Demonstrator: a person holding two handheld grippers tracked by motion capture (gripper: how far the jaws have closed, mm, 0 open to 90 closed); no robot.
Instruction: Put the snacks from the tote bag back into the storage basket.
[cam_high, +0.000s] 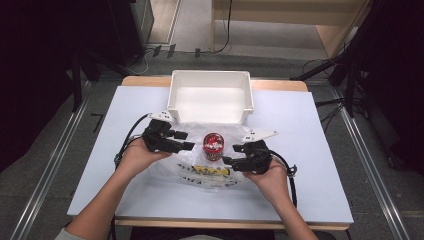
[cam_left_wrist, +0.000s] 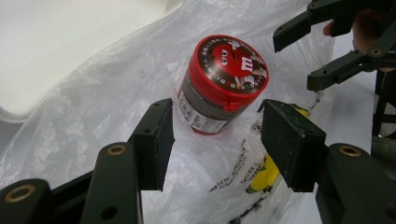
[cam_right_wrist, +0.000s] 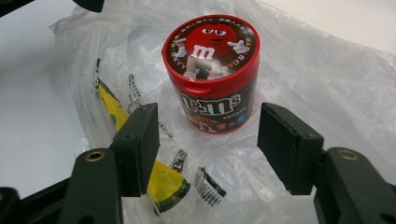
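Note:
A small candy tub (cam_high: 213, 146) with a red lid stands upright on a crumpled clear plastic bag (cam_high: 200, 172) printed in yellow and black. My left gripper (cam_high: 185, 140) is just left of the tub, open, jaws pointing at it. My right gripper (cam_high: 230, 154) is just right of it, also open. In the left gripper view the tub (cam_left_wrist: 219, 86) stands beyond the spread left gripper (cam_left_wrist: 217, 140), untouched, with the right gripper (cam_left_wrist: 293, 63) behind it. In the right gripper view the tub (cam_right_wrist: 212, 74) sits upright ahead of the open right gripper (cam_right_wrist: 208, 144), with nothing between the pads.
A white, empty plastic bin (cam_high: 172, 95) stands right behind the bag, its corner showing in the left gripper view (cam_left_wrist: 46, 46). The pale table mat (cam_high: 310, 150) lies bare to the left and right of the hands. Dark stands and cables surround the table.

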